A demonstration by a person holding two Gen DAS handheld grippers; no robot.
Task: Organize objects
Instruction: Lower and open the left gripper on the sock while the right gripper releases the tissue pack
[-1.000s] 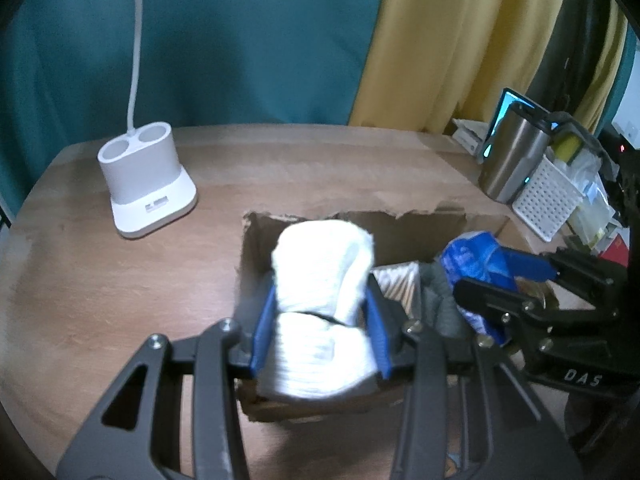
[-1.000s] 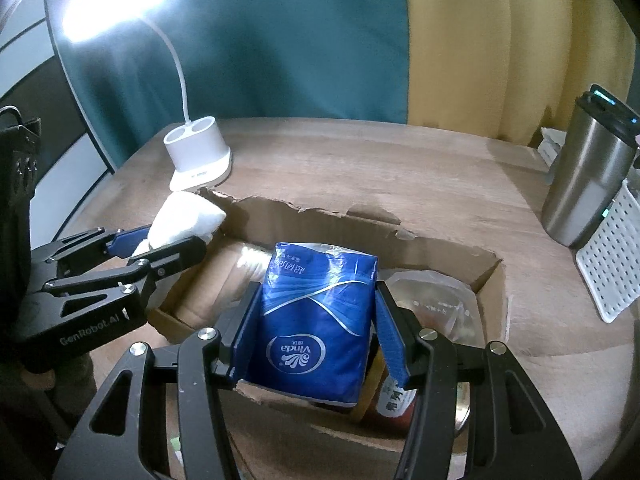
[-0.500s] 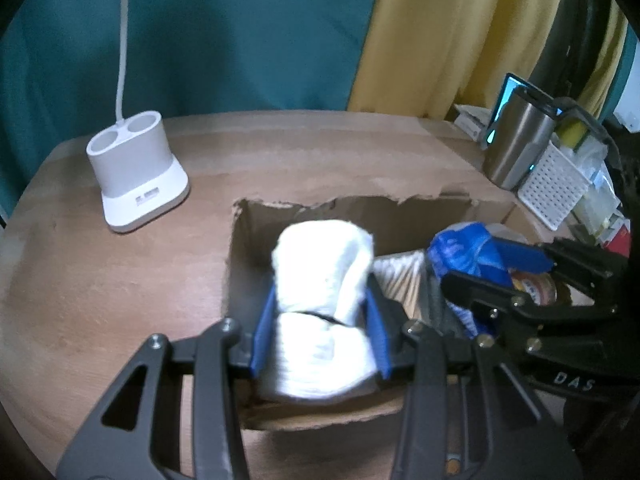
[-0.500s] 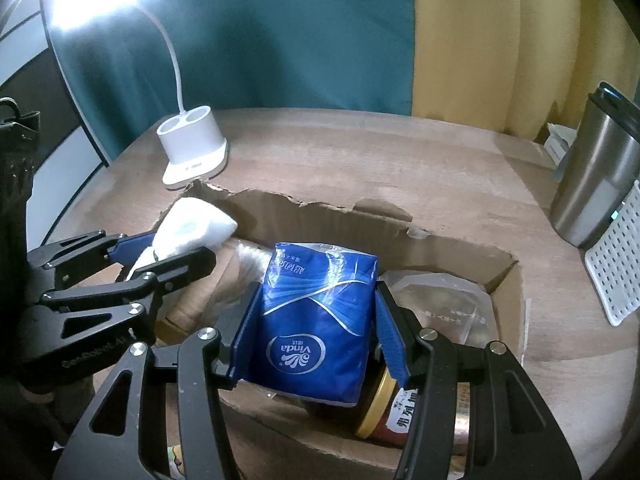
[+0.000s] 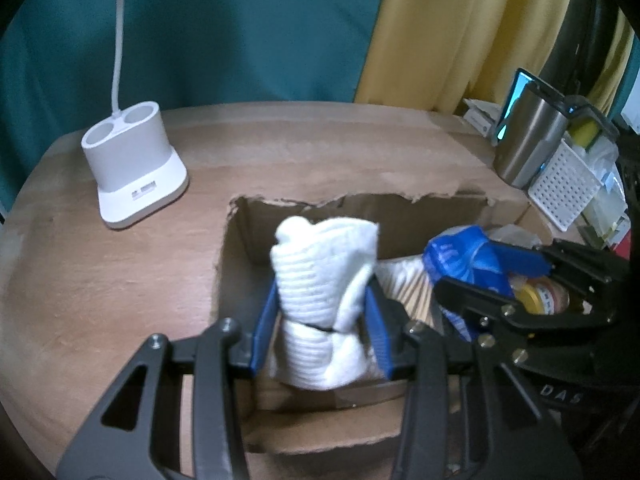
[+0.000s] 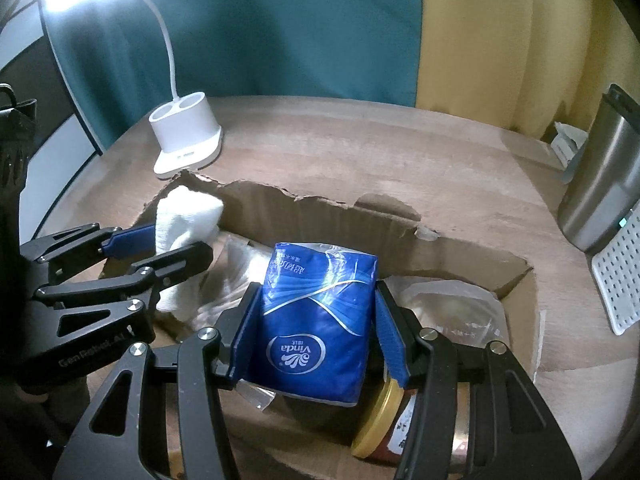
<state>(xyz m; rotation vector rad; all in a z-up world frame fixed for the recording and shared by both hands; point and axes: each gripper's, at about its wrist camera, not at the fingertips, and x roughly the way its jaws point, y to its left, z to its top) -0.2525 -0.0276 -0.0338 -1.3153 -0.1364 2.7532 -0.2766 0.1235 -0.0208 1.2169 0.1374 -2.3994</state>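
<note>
Both loads poised above open cardboard box (image 5: 304, 220), centre of both frames; probably about to be lowered in, each on its own side so as not to collide.

Left wrist view:
- Left gripper (image 5: 320, 320) lower centre, jaws drawn in tight on rolled white socks (image 5: 324, 276); blue pads pressed into both flanks, bundle pinched at its waist. A dark band visible round the roll.
- Socks upright over box's left end, upper end flopped toward upper right. Whether the lower end touches the box floor: cannot tell.
- Right gripper (image 5: 496, 276) intruding from right edge of frame, blue pack between its jaws.

Right wrist view:
- Right gripper (image 6: 316, 336) lower centre, jaws clamped on blue Vinda tissue pack (image 6: 320, 320); pads flat against both long sides, logo upside down toward camera. Soft pack, slight crumple at wrapper corners.
- Pack held above box's middle. Beneath and beside it: jar with gold lid (image 6: 380, 432) at lower right, clear plastic bags (image 6: 452, 304) to the right and left.
- Socks seen again at left of frame, just inside the torn box wall.

Surroundings: white lamp base (image 6: 186, 136) upper left on wooden table (image 6: 400, 152), steel tumbler (image 6: 600, 176) and white perforated basket (image 6: 618, 276) at right edge. All outside the box, well apart from either grip.
</note>
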